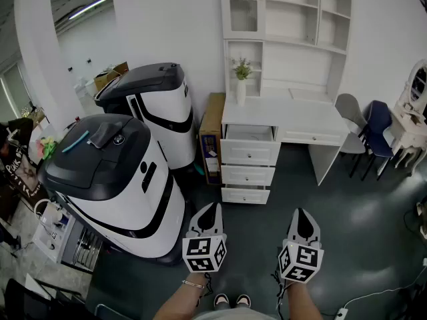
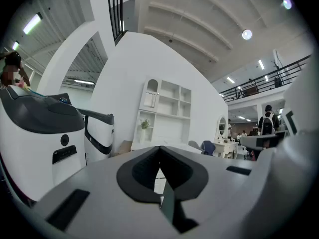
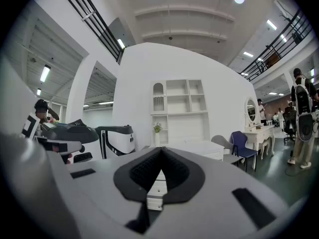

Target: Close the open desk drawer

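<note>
The white desk [image 1: 287,117] stands against the far wall, with a stack of three drawers under its left end. The top drawer [image 1: 249,135] is pulled out and shows its empty inside; the two below are closed. My left gripper [image 1: 215,206] and right gripper [image 1: 301,211] are held level side by side, well short of the desk and pointing at it. Both are shut with nothing between the jaws. In the left gripper view the gripper's tips [image 2: 159,148] meet below the desk [image 2: 149,144]. In the right gripper view the drawers [image 3: 157,188] show through the gap behind the shut gripper's tips [image 3: 160,149].
Two large white-and-grey machines [image 1: 120,179] [image 1: 157,102] stand at the left, with a cardboard box [image 1: 212,135] beside the desk. A vase with a plant [image 1: 241,79] is on the desk, below a shelf unit [image 1: 287,19]. Chairs [image 1: 360,122] and a dressing table [image 1: 412,112] are at the right.
</note>
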`<state>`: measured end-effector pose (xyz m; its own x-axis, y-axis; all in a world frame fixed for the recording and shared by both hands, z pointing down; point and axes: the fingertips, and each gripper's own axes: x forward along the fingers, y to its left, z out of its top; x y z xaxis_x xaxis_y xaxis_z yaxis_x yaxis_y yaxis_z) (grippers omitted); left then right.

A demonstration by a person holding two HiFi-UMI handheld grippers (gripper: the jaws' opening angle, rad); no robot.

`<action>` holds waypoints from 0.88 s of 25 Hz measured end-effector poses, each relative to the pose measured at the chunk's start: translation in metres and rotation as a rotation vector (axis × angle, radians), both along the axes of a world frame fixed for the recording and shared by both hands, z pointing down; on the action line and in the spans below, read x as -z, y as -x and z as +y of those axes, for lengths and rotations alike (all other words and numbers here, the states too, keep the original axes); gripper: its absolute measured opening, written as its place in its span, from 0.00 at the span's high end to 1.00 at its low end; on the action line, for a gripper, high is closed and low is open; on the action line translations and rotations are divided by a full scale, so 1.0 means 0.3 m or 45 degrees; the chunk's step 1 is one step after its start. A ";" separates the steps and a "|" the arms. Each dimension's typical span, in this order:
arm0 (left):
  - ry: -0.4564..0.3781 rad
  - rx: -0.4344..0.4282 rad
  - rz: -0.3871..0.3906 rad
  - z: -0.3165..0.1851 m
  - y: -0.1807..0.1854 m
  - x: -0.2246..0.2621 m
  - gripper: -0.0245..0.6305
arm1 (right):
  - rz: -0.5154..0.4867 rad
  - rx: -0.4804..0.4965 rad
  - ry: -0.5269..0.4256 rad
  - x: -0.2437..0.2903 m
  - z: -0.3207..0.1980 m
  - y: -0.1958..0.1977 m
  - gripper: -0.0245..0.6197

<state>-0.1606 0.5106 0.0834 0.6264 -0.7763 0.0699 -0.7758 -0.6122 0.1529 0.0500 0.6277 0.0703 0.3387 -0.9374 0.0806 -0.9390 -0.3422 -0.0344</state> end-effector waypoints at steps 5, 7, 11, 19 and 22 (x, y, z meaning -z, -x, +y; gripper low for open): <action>0.009 0.016 -0.002 -0.014 -0.003 -0.011 0.94 | 0.000 -0.011 -0.007 0.001 -0.002 -0.015 0.96; 0.009 0.020 0.002 -0.015 0.001 -0.005 0.94 | -0.002 -0.011 -0.004 0.003 -0.001 -0.016 0.96; 0.006 0.028 0.012 -0.015 0.010 0.005 0.94 | -0.044 -0.007 -0.039 0.011 0.006 -0.016 0.95; 0.019 0.038 0.008 -0.015 0.023 -0.012 0.94 | -0.044 -0.020 -0.047 0.014 0.004 -0.022 0.92; 0.021 0.042 0.001 -0.012 0.026 -0.016 0.94 | -0.056 -0.007 -0.049 0.010 0.003 -0.017 0.85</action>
<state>-0.1683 0.5070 0.0881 0.6008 -0.7952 0.0819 -0.7952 -0.5839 0.1634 0.0551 0.6286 0.0674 0.3406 -0.9383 0.0595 -0.9344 -0.3448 -0.0891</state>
